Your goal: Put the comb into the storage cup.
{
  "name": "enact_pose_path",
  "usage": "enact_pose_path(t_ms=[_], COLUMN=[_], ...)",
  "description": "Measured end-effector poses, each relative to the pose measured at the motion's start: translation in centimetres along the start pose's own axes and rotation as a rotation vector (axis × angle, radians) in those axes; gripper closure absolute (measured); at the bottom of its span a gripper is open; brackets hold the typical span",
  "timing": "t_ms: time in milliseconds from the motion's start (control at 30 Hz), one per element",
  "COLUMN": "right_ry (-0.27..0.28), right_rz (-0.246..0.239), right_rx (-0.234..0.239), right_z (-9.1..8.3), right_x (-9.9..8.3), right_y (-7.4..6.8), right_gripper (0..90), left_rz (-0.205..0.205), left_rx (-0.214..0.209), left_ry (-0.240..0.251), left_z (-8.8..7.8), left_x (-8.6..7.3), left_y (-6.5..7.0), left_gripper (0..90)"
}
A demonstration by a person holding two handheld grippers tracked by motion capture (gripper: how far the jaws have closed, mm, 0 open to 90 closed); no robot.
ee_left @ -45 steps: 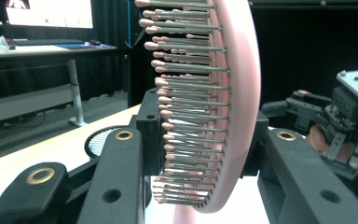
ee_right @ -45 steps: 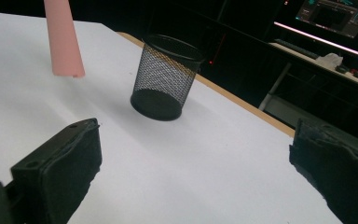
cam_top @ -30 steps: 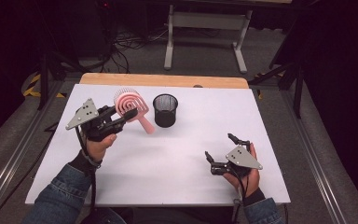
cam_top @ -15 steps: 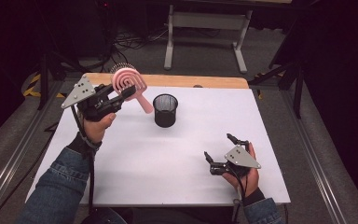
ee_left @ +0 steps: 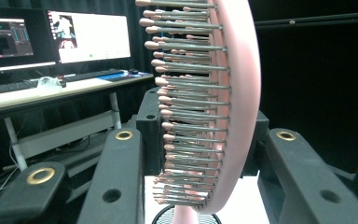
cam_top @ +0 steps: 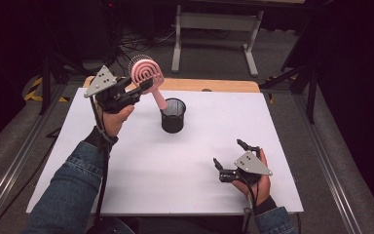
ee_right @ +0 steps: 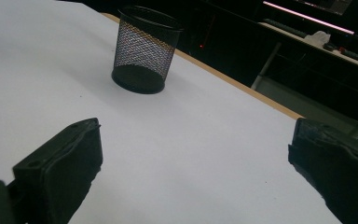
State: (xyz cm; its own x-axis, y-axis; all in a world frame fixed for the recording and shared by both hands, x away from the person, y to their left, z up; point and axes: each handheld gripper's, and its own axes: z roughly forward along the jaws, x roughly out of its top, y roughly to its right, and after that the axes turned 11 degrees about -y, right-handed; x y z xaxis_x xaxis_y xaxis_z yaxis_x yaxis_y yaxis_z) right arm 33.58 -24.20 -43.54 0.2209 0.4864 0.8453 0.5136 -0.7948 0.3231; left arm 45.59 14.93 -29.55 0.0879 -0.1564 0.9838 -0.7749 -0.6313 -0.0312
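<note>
The left gripper (cam_top: 143, 87), clamped on the pink brush (cam_top: 146, 75), has lifted it above the cup (cam_top: 173, 115), likely for dropping in; the right gripper (cam_top: 230, 160) rests spread.

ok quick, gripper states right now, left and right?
Left gripper: shut on the pink hairbrush, lifted beside the black mesh cup.
Right gripper: open, holding nothing, low over the table.
</note>
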Motion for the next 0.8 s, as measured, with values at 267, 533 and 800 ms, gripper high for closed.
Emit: enact_pose_path(t_ms=[267, 533, 800], right_ry=[0.013, 0.021, 0.023], right_rz=[0.005, 0.003, 0.001], right_rx=[0.004, 0.008, 0.008], right_z=[-0.1, -0.2, -0.2], right_x=[0.0, 0.1, 0.1], right_y=[0.2, 0.1, 0.2], right_gripper=[3.4, 3.4, 3.4], left_rz=[0.004, 0.023, 0.026], left_rx=[-0.007, -0.014, -0.004], left_ry=[-0.011, -0.031, -0.063], left_z=[1.6, 3.8, 5.3], left_x=[0.7, 1.2, 0.8], left_y=[0.1, 1.1, 1.1], left_gripper=[63.6, 63.6, 63.6])
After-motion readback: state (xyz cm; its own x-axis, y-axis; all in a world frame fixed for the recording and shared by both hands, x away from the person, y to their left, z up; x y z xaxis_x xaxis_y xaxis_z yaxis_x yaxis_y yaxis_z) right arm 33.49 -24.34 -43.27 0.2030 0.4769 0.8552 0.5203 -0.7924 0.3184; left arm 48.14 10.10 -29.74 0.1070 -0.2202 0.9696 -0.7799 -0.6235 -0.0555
